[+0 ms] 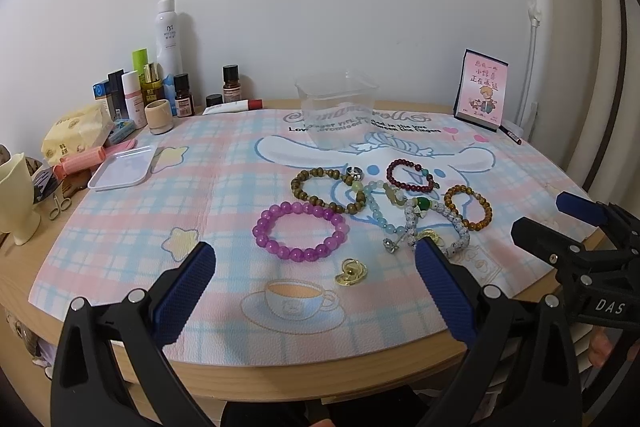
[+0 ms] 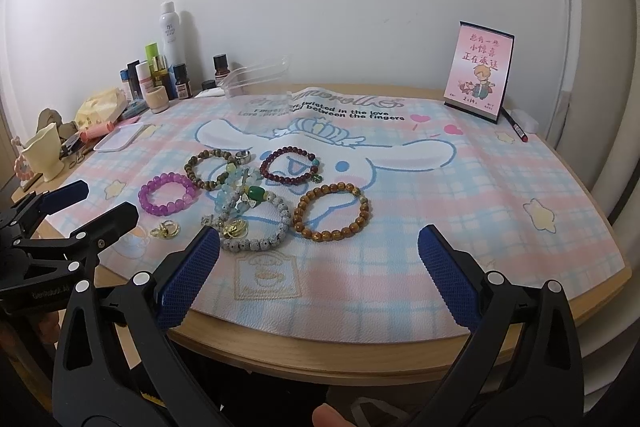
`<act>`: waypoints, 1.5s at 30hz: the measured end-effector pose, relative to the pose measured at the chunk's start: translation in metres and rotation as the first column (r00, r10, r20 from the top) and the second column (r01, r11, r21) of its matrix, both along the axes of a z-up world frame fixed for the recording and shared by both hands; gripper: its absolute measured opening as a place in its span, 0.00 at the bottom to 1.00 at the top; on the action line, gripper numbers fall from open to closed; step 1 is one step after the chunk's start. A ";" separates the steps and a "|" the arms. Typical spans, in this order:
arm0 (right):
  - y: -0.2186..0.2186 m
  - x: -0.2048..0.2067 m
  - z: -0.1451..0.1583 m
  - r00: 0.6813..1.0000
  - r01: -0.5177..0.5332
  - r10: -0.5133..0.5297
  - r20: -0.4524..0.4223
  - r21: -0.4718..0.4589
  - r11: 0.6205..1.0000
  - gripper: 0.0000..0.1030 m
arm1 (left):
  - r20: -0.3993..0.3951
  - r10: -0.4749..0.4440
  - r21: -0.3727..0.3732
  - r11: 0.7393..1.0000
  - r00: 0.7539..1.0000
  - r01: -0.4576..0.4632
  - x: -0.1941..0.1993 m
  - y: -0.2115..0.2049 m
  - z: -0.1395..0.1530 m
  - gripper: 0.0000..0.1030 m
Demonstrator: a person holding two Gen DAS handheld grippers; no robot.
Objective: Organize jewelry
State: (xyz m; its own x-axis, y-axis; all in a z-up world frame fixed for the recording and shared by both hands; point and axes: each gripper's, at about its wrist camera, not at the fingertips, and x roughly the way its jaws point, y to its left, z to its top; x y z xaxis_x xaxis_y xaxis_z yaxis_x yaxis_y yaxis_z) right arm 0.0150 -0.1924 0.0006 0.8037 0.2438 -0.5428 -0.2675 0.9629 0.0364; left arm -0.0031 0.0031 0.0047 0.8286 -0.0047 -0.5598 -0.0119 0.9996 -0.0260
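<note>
Several bead bracelets lie on the pastel mat: a purple one (image 1: 299, 231) (image 2: 168, 194), an olive-brown one (image 1: 326, 189) (image 2: 212, 167), a dark red one (image 1: 411, 175) (image 2: 289, 166), an amber one (image 1: 468, 207) (image 2: 330, 213) and a white speckled one (image 1: 438, 227) (image 2: 256, 233) tangled with pale green beads. A gold charm (image 1: 351, 271) (image 2: 165, 229) lies near the front. A clear plastic box (image 1: 338, 109) (image 2: 260, 83) stands at the back. My left gripper (image 1: 316, 287) (image 2: 92, 207) is open and empty, in front of the purple bracelet. My right gripper (image 2: 320, 275) (image 1: 552, 215) is open and empty, near the table's front edge.
Cosmetic bottles (image 1: 168, 39) and a beige cup (image 1: 159, 117) crowd the back left. A small white tray (image 1: 122, 167) and a cream cup (image 1: 18, 195) sit at the left. A pink card stand (image 1: 482, 91) (image 2: 478, 67) and a pen (image 2: 516, 127) are at the back right.
</note>
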 end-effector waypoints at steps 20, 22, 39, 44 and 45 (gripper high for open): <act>0.001 0.001 0.001 1.000 -0.004 0.004 -0.001 0.002 1.000 0.92 | 0.002 -0.004 0.004 1.000 1.000 0.004 0.001 -0.002 0.002 0.95; 0.001 0.001 0.001 1.000 -0.003 0.003 -0.003 0.004 1.000 0.92 | 0.003 -0.003 0.004 1.000 1.000 0.003 0.001 -0.002 0.002 0.95; 0.001 0.001 0.003 0.999 0.011 -0.011 0.030 -0.004 1.000 0.92 | -0.003 -0.005 -0.028 1.000 1.000 0.005 0.003 0.006 0.002 0.95; -0.004 0.003 0.006 0.997 0.050 -0.049 0.067 -0.014 0.999 0.92 | 0.027 0.018 -0.039 0.999 0.999 -0.016 0.003 0.022 0.008 0.95; -0.006 0.003 0.007 0.996 0.051 -0.050 0.069 -0.019 0.999 0.92 | 0.031 0.021 -0.042 0.999 0.999 -0.020 0.003 0.030 0.011 0.95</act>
State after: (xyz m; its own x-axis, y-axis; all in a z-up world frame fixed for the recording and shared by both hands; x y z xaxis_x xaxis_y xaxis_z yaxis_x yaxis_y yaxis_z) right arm 0.0183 -0.1983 0.0076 0.8503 0.1910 -0.4904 -0.2198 0.9755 -0.0010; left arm 0.0003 0.0336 0.0153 0.8461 -0.0104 -0.5330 -0.0308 0.9972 -0.0683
